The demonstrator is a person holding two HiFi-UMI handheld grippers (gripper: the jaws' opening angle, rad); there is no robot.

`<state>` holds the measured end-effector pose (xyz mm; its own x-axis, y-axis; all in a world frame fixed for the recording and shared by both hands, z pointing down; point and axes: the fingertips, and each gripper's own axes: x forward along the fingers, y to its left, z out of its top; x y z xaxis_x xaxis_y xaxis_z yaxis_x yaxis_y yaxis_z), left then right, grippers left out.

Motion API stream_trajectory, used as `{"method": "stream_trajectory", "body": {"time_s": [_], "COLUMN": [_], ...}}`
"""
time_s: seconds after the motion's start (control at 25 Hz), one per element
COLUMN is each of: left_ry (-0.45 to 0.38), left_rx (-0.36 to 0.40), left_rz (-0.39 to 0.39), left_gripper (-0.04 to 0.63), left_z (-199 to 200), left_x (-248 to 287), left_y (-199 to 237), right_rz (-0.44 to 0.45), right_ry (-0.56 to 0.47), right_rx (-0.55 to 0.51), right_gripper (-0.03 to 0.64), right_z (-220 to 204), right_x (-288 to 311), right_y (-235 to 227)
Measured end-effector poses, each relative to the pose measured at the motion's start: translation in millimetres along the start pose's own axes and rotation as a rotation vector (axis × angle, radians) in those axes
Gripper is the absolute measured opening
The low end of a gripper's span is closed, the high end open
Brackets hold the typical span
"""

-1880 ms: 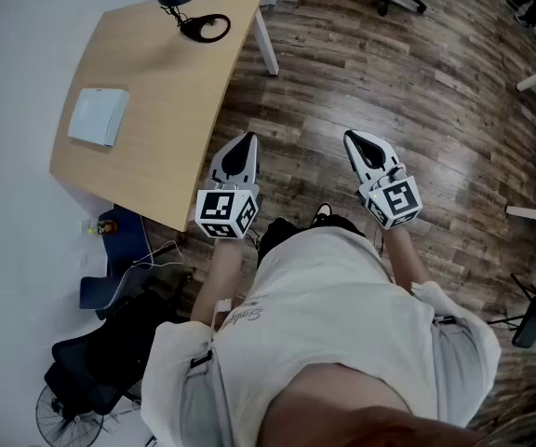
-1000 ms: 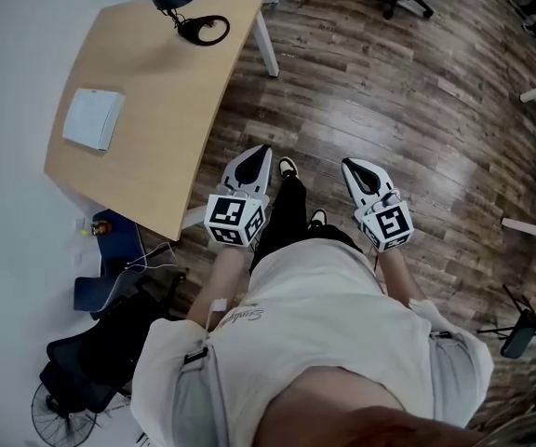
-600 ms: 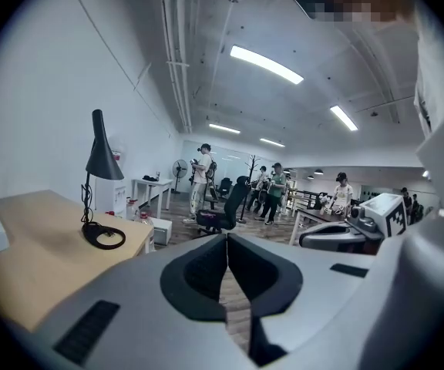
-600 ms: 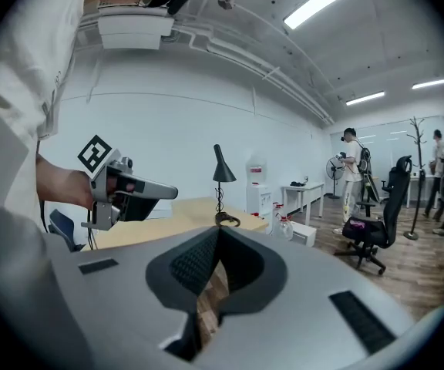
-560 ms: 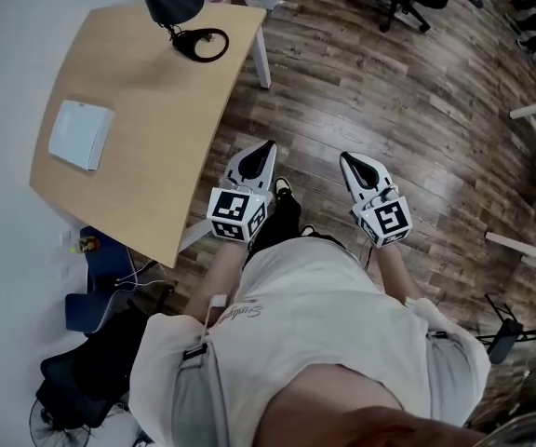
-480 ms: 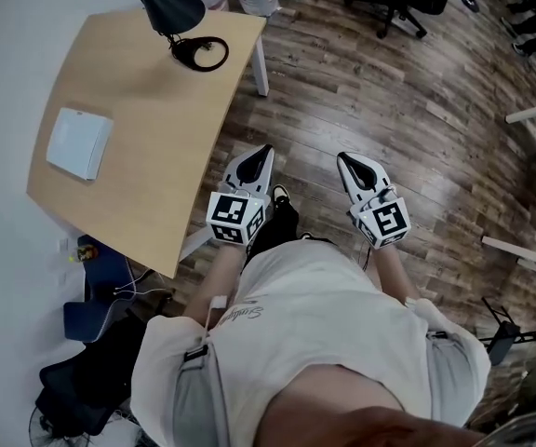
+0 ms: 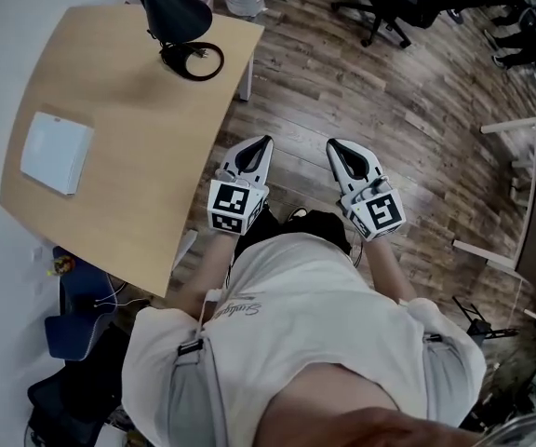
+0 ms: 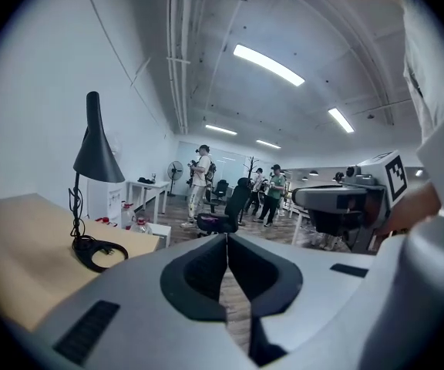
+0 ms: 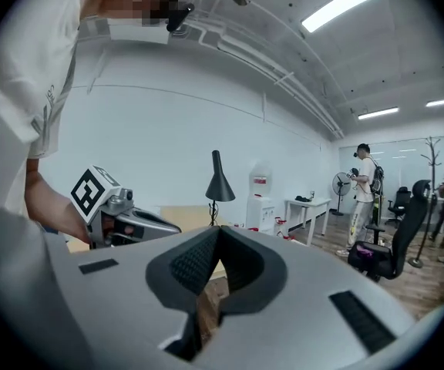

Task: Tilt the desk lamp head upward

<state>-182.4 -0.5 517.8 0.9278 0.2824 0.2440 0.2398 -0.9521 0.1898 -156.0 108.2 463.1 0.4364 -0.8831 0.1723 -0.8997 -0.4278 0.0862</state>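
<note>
Light wooden table (image 7: 119,128) holds the black desk lamp (image 7: 177,17) at its far end, with the shade facing down. The tilting looks not yet begun. The white left gripper (image 7: 261,143) and the white right gripper (image 7: 336,145) hang over the brown wood floor (image 7: 361,82), well apart from the lamp. Both have their jaws pressed together and hold nothing. The table's curved edge is near the left one, and the floor ahead is open.
</note>
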Motion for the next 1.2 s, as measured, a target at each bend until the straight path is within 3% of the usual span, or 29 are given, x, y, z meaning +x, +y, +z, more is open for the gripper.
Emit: {"method": "stream_trajectory", "body": {"time_s": [0.48, 1.0, 1.2], "left_ry": [0.041, 0.032, 0.018], "left_rx": [-0.02, -0.016, -0.029], "left_rz": [-0.008, 0.238, 0.352], "left_gripper": [0.017, 0.017, 0.017], "left_z": [-7, 51, 77], "left_x": [29, 115, 154], "left_y": [16, 101, 119], "right_rz": [-0.023, 0.186, 0.311], "right_ry": [0.027, -0.029, -0.059], "right_rx": [0.142, 0.098, 0.003], "right_gripper": [-0.005, -0.005, -0.005], "right_z": [-27, -24, -18], "right_x": [35, 143, 173], "right_y": [-42, -135, -175]}}
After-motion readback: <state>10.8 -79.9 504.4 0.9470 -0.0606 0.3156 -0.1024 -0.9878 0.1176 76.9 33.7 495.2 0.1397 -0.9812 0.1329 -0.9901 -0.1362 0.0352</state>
